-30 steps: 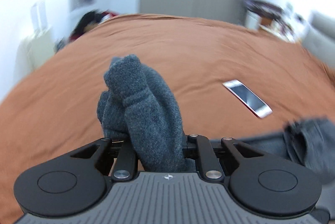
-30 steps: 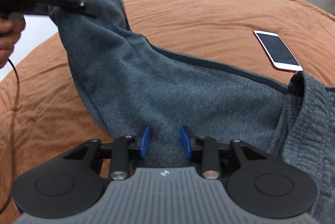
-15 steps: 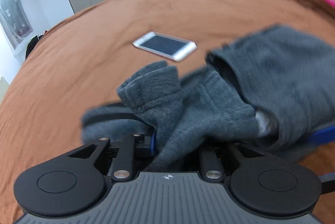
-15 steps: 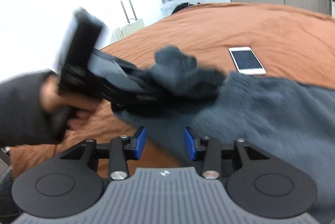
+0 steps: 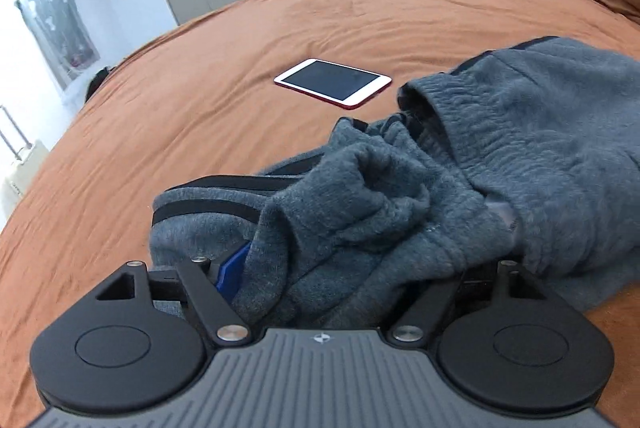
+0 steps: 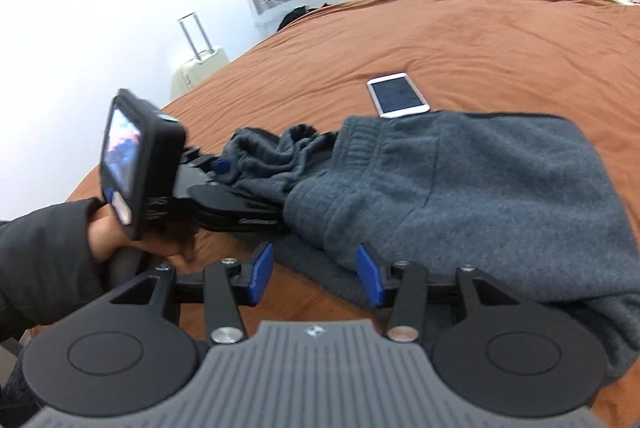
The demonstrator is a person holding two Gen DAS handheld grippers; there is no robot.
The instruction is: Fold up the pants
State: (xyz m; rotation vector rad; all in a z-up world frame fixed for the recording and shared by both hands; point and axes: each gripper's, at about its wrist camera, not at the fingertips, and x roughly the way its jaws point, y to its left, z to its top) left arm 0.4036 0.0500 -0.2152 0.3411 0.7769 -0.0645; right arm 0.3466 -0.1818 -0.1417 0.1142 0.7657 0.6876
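grey fleece, one pair of pants (image 6: pixel 460 188), lies bunched on the orange bed (image 6: pixel 500 40), with dark stripes along the side seams and a ribbed waistband. the wide upper part is spread fairly flat at the right; the leg ends are folded over in a crumpled heap at the waistband, near the bed's left edge.

two tongs are in view. the left gripper (image 5: pixel 352 268) has its fingers spread wide with a thick wad of leg fabric lying between them and over them; one blue pad (image 5: pixel 232 268) shows, the other is buried in cloth. half a second ago that wad was pinched tight; now the fingers stand apart around it. the right gripper (image 6: pixel 316 274) stands open and holds nothing, its pads (image 6: pixel 262 270) just over the near hem, as before.

one phone (image 5: pixel 332 82), white front with a red edge, lies on the bed just beyond the waistband, unmoved. one pale suitcase (image 6: pixel 196 68) stands by the wall past the bed's left side. a person's left hand (image 6: pixel 116 240) grips the left tool's handle.
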